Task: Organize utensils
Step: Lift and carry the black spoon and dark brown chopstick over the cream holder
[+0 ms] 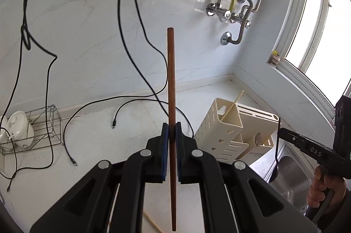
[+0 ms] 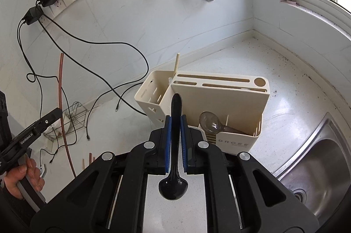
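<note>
My left gripper (image 1: 172,130) is shut on a brown wooden chopstick (image 1: 170,70), held upright above the counter, left of the cream utensil holder (image 1: 230,134). A pale chopstick (image 1: 232,105) leans in the holder's tall compartment. My right gripper (image 2: 175,123) is shut on a black spoon (image 2: 174,187), bowl toward the camera, handle pointing at the holder (image 2: 219,101). A clear brown spoon (image 2: 210,123) lies in the holder's front tray. The left gripper with its chopstick (image 2: 60,84) shows at the left of the right wrist view. The right gripper (image 1: 285,134) shows at the right of the left wrist view.
Black cables (image 1: 122,101) trail across the white counter. A wire rack (image 1: 41,130) with white cups (image 1: 19,125) stands at the left. A steel sink (image 2: 318,167) lies right of the holder. More chopsticks (image 2: 90,158) lie on the counter. Pipes and sockets line the wall.
</note>
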`<act>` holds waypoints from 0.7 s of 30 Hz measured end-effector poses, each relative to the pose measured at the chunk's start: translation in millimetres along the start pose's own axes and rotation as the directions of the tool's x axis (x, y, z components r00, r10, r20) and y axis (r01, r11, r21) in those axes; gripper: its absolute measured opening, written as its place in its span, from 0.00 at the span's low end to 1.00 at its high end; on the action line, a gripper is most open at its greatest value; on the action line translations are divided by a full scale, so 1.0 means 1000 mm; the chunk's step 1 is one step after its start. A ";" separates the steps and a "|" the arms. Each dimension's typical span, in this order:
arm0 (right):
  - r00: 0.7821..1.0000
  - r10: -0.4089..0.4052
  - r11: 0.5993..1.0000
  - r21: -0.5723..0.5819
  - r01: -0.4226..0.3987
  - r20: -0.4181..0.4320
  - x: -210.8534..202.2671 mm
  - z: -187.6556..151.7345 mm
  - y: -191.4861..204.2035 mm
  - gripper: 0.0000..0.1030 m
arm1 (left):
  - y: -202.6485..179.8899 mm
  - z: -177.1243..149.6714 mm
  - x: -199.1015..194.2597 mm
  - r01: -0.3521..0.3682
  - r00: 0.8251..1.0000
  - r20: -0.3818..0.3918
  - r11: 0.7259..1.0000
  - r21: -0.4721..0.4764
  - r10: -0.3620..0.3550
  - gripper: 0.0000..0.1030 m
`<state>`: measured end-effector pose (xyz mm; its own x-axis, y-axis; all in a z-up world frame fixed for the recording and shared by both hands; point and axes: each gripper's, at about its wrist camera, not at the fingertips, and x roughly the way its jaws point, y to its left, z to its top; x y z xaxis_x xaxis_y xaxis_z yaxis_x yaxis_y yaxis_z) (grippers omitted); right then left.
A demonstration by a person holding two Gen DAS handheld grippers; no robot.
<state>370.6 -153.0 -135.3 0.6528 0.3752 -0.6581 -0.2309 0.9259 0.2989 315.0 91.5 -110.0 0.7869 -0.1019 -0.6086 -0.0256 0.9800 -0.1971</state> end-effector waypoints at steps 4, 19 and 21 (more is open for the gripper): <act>0.998 -0.025 1.000 0.007 0.025 0.051 -0.006 0.009 -0.010 0.07 | -0.017 0.015 0.005 0.032 0.998 0.056 0.999 0.030 -0.034 0.06; 0.908 -0.137 0.983 -0.055 0.173 0.397 -0.041 0.020 -0.025 0.07 | -0.056 0.057 0.011 0.118 0.911 0.388 0.990 0.071 -0.137 0.06; 0.872 -0.175 0.966 -0.091 0.241 0.457 -0.043 0.016 -0.019 0.07 | -0.060 0.055 0.006 0.104 0.883 0.453 0.992 0.071 -0.125 0.06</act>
<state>358.3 -187.2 -101.7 0.9392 0.1459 -0.3107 -0.1315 0.9891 0.0670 355.0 41.8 -59.7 0.9771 -0.1353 -0.1643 0.1005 0.9737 -0.2044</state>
